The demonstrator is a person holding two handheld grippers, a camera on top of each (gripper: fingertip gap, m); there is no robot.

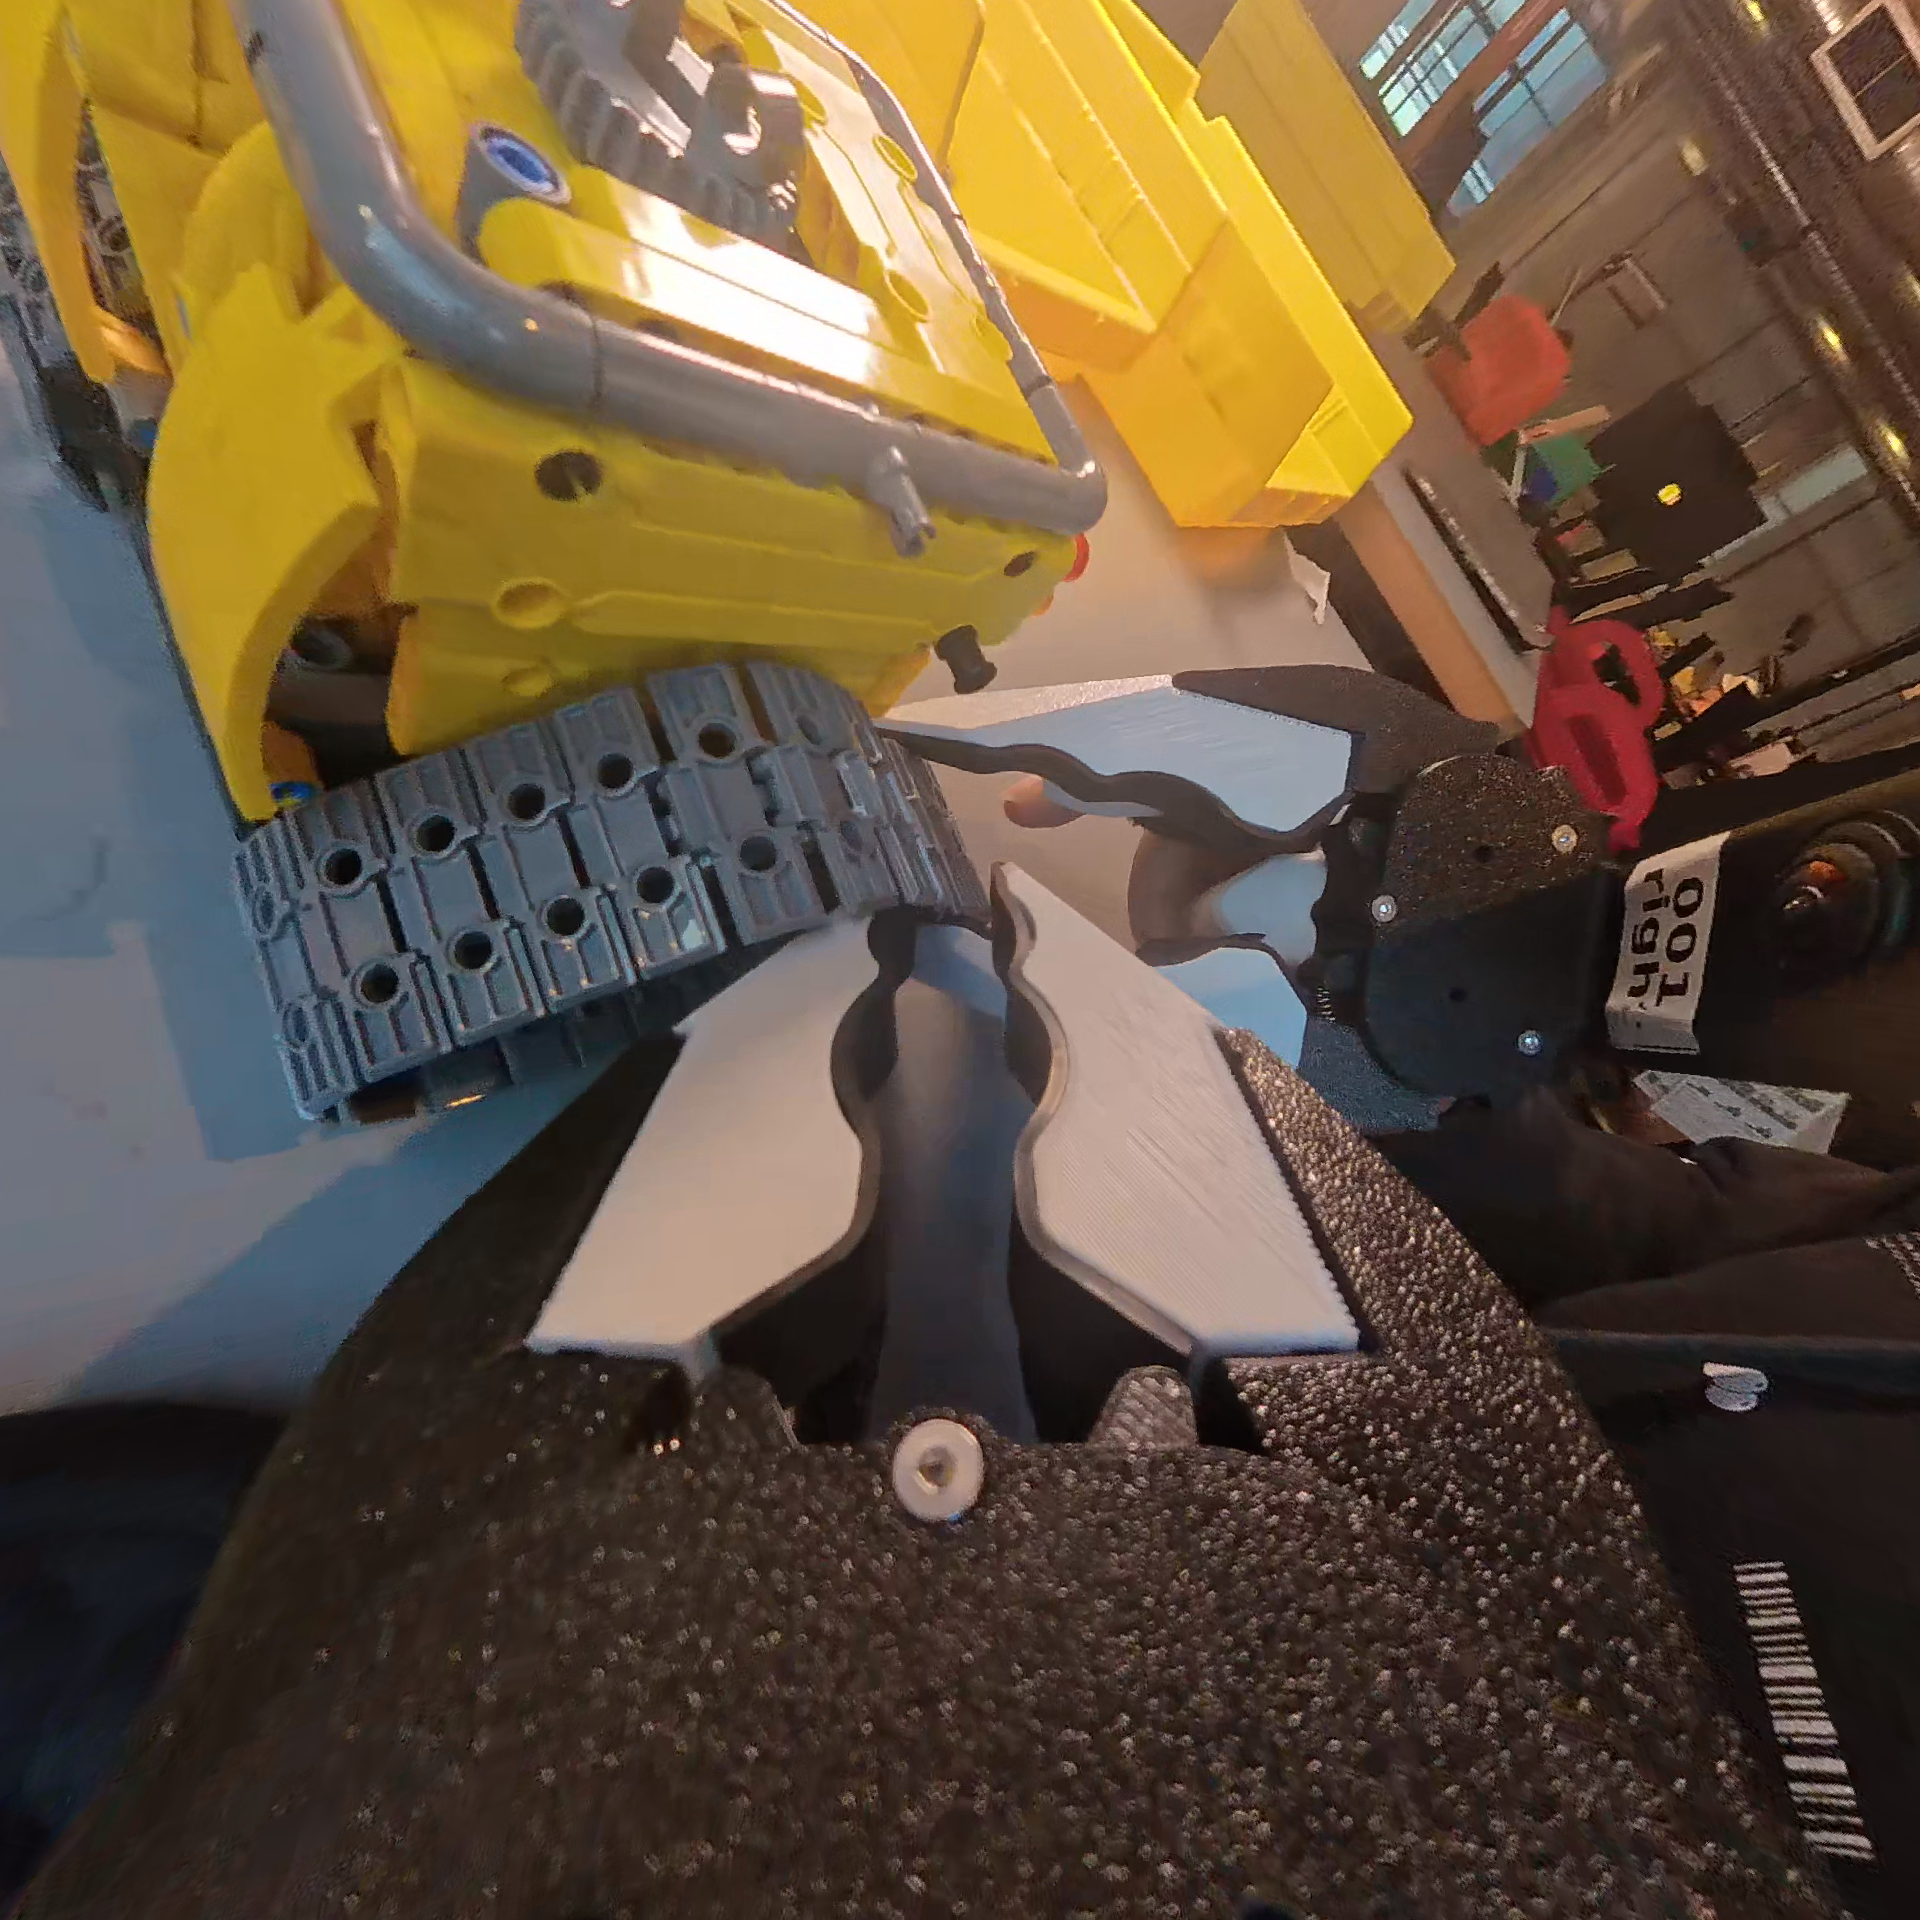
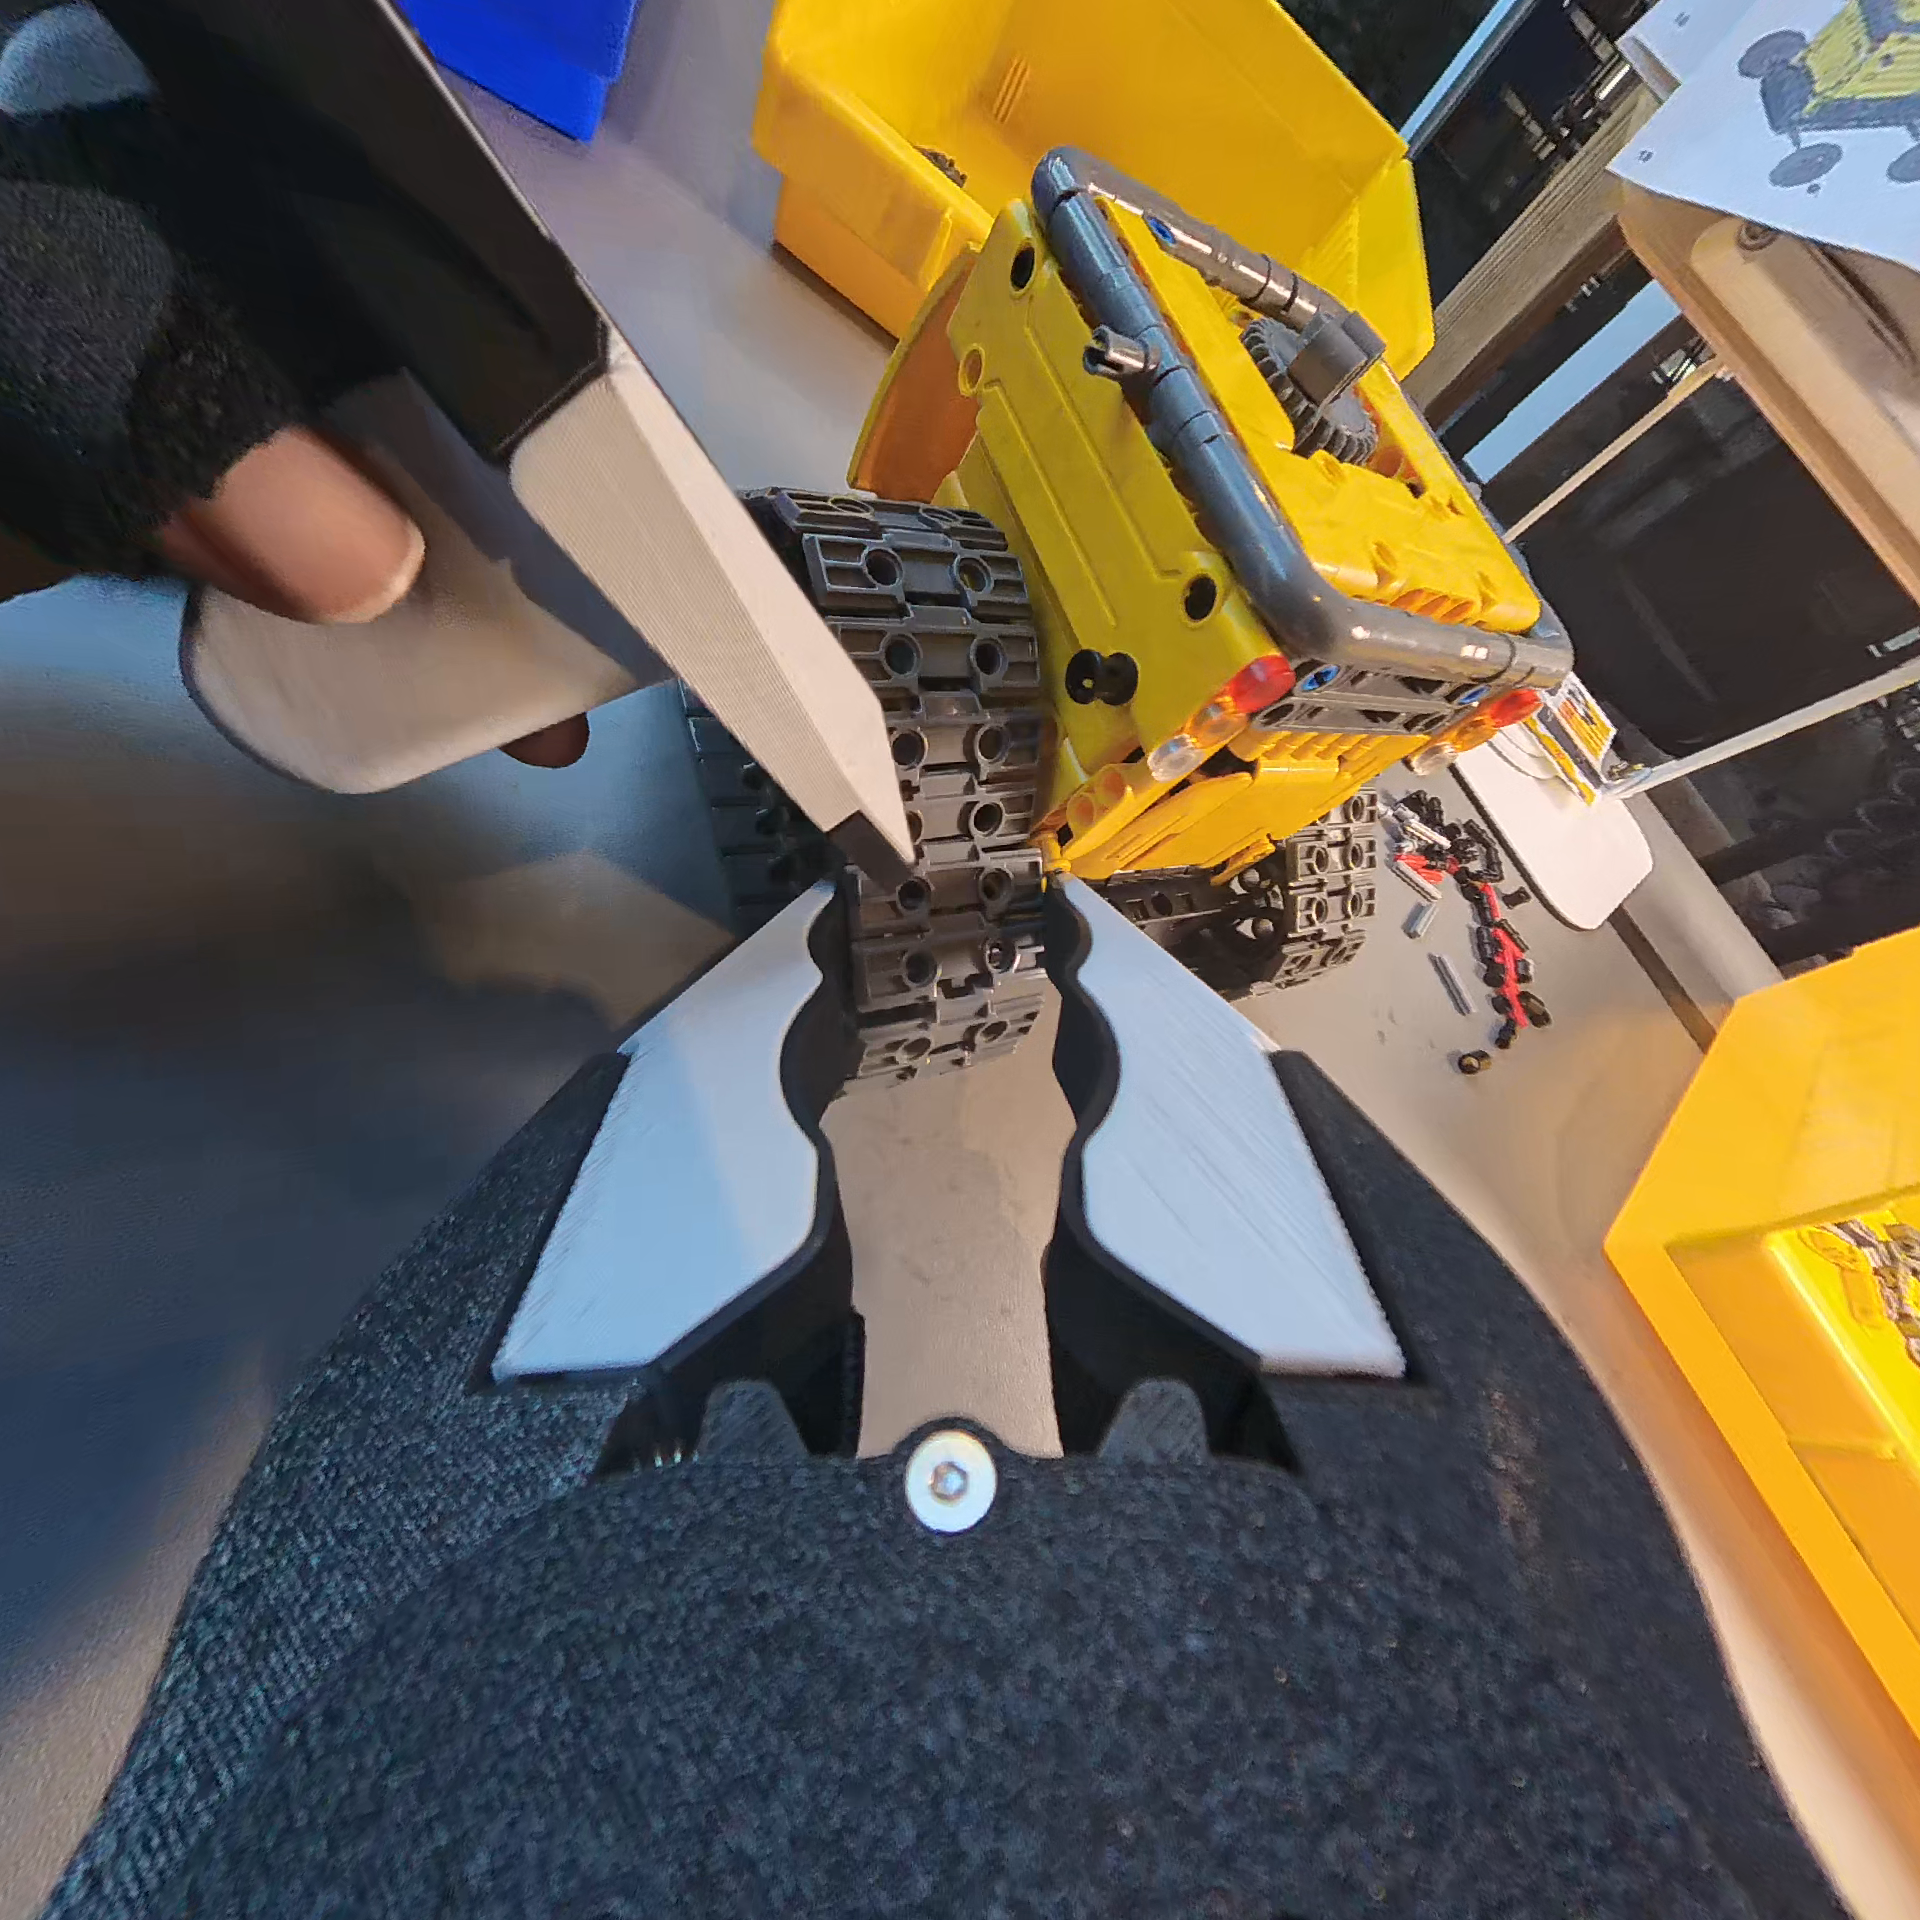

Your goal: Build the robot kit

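A yellow brick-built tracked vehicle (image 1: 675,540) (image 2: 1143,540) with a grey roll bar stands tilted on the grey table. Its grey link track (image 1: 520,894) (image 2: 945,727) faces both grippers. My right gripper (image 2: 940,904) has its jaws against both sides of the track's lower end, shut on it. It shows in the left wrist view (image 1: 904,732) reaching in from the right. My left gripper (image 1: 940,904) has its jaws nearly together, pinching the track's edge. In the right wrist view (image 2: 873,831) it comes in from the upper left, one tip on the track, the other tip hidden.
Yellow bins (image 1: 1195,312) (image 2: 1143,94) stand behind the vehicle, another yellow bin (image 2: 1766,1247) at the right, a blue bin (image 2: 540,52) far left. Small red and black loose parts (image 2: 1475,914) lie beside a white tray (image 2: 1558,842). A gloved hand (image 2: 156,364) holds the left gripper. My left and right fingertips are right by each other.
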